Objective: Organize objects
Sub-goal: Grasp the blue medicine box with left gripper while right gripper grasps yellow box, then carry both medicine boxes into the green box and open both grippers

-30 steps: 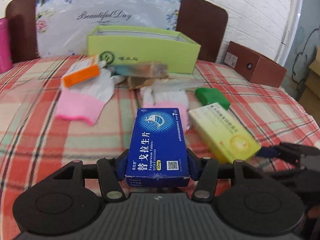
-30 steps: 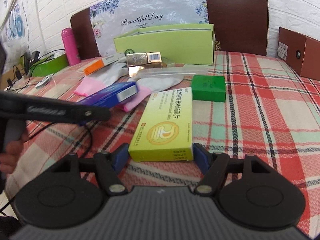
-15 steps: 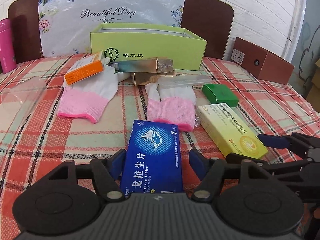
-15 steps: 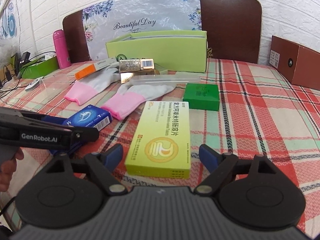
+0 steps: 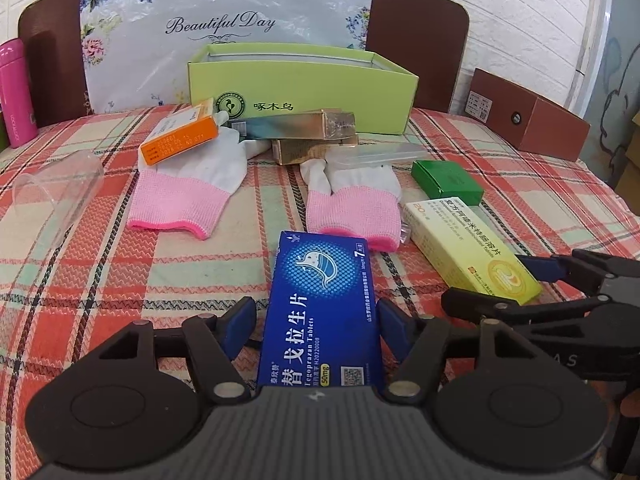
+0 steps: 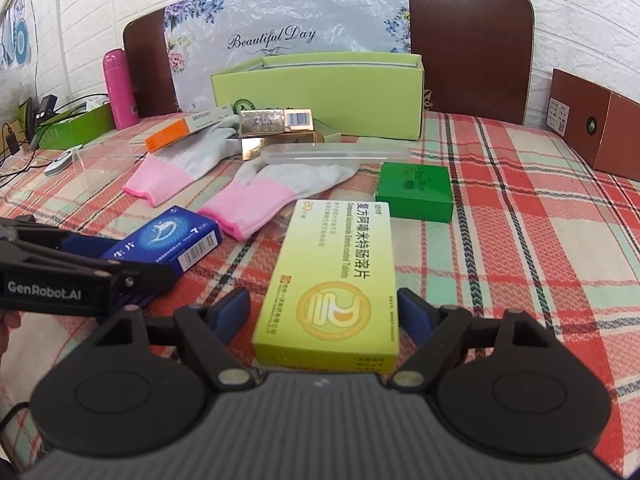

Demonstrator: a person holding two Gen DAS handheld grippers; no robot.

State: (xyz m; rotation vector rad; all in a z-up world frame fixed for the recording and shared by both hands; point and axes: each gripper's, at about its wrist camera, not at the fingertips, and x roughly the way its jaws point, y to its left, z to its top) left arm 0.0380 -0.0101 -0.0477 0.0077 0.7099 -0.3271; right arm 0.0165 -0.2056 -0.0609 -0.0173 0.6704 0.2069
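Jaws of both tools have just been opening: the left tool [image 5: 316,320] now straddles the flat blue cardboard medicine box [image 5: 322,312], the right tool [image 6: 325,312] the yellow-green one [image 6: 332,288], both released on the checked bench [image 6: 520,248].

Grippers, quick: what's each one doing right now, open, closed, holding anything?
Left gripper: open, jaws just widened; blue box lies between the pads, not clamped.
Right gripper: open, likewise just widened; yellow box sits loose between them.
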